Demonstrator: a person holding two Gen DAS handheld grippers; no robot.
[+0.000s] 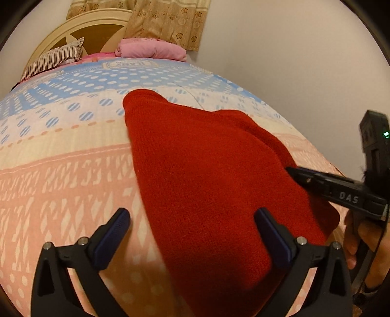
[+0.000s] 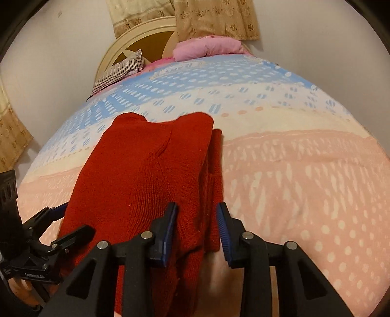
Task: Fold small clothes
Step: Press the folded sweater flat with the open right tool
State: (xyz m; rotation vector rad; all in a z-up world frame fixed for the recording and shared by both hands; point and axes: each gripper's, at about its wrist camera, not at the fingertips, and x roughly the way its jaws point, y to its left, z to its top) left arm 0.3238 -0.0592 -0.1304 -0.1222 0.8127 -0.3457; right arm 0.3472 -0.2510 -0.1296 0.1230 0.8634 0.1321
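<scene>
A red knitted garment [image 1: 207,175] lies partly folded on the bed; it also shows in the right wrist view [image 2: 146,170]. My left gripper [image 1: 192,217] is open, its fingers straddling the garment's left edge near the front. My right gripper [image 2: 197,214] is open, its jaws on either side of the garment's folded right edge without pinching it. The right gripper [image 1: 299,176] also shows from the side in the left wrist view, over the garment's right part. The left gripper [image 2: 73,222] shows at the lower left of the right wrist view.
The bed [image 1: 73,185] has a pink, cream and blue patterned cover. A striped pillow [image 1: 53,58] and a pink folded blanket [image 1: 151,50] lie at the head, before a cream headboard [image 1: 73,26] and curtain [image 1: 165,19]. A wall [image 1: 292,61] runs along the right.
</scene>
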